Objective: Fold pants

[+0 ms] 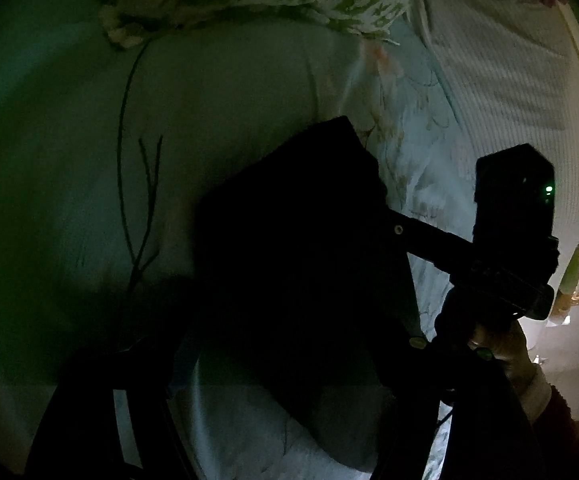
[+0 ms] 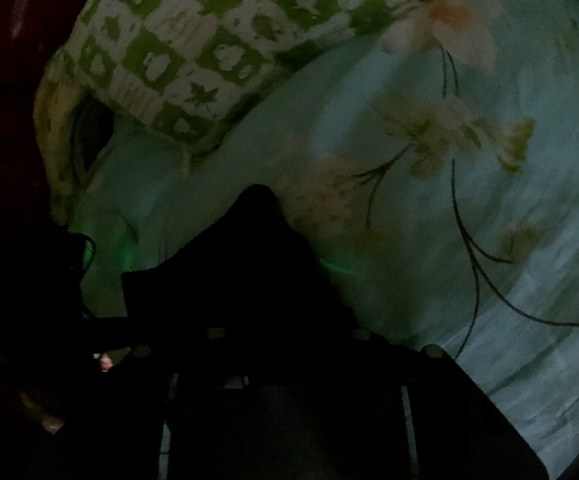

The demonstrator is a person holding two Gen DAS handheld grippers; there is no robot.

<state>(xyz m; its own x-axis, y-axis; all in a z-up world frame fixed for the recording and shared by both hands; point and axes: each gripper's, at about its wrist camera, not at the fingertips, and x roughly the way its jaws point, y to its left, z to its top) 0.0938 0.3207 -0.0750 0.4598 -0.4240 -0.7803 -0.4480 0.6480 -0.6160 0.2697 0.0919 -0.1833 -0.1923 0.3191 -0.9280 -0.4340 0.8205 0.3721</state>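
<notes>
I am seeing one pair of black pants [image 1: 301, 264] lying bunched just ahead of my left gripper [image 1: 273, 412], on the pale blue floral bedsheet [image 1: 229, 120]. My right gripper [image 1: 393, 224] is reaching into the pants' far edge; the dark is hiding both sets of jaws, so I cannot tell their grip. Beyond is lying one green-checked pillow [image 2: 193, 48], cut off at the top.
</notes>
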